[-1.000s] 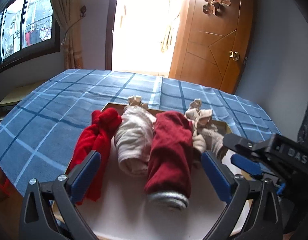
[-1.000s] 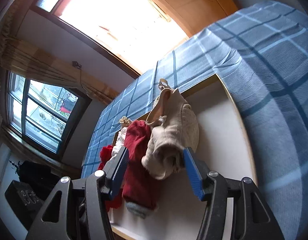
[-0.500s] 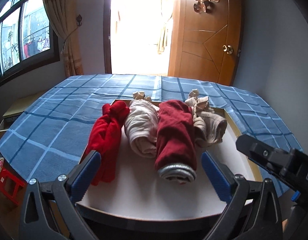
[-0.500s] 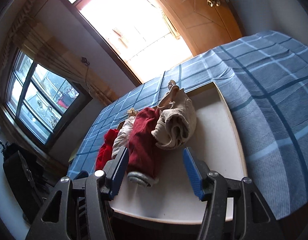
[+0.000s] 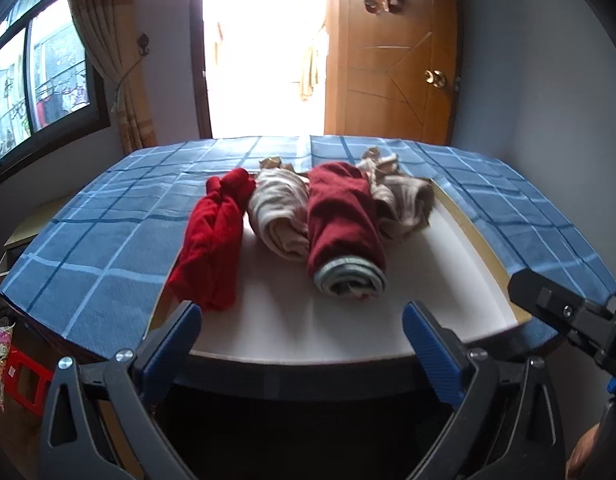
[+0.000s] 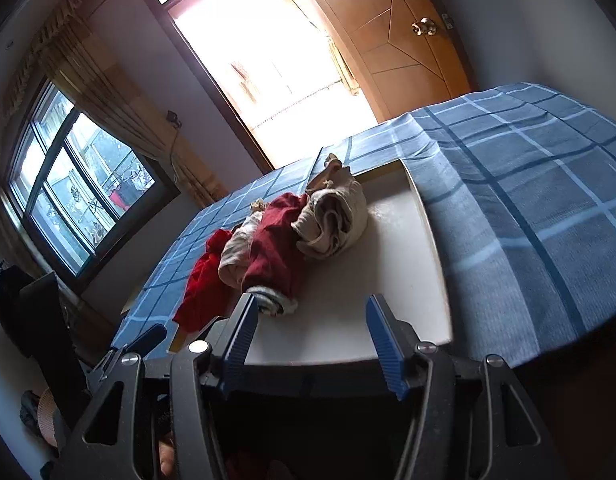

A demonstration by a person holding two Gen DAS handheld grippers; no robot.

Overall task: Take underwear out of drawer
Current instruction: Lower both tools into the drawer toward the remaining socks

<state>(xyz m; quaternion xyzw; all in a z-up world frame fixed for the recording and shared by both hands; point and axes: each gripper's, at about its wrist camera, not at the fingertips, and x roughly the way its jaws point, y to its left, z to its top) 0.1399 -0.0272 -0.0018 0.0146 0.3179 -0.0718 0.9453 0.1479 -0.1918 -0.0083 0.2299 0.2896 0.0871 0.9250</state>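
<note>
Several rolled underwear lie side by side in a shallow white drawer [image 5: 447, 276] set into the blue checked surface: a bright red one [image 5: 214, 236] at the left, a beige one [image 5: 282, 212], a dark red one with a grey waistband [image 5: 343, 232] and another beige one [image 5: 403, 204] at the right. The same drawer [image 6: 395, 248] and rolls show in the right wrist view, with the dark red roll [image 6: 274, 252] nearest. My left gripper [image 5: 302, 332] is open and empty at the drawer's front edge. My right gripper [image 6: 311, 328] is open and empty, also at the front edge.
A blue checked cloth [image 5: 108, 232] covers the surface around the drawer. A wooden door [image 5: 391, 64] and a bright doorway are behind, a window [image 5: 36, 80] with a curtain at the left. The right gripper's body [image 5: 567, 312] shows at the lower right.
Both grippers have drawn back from the underwear toward the drawer's front edge. The right gripper no longer straddles the beige roll. The rolls lie as before.
</note>
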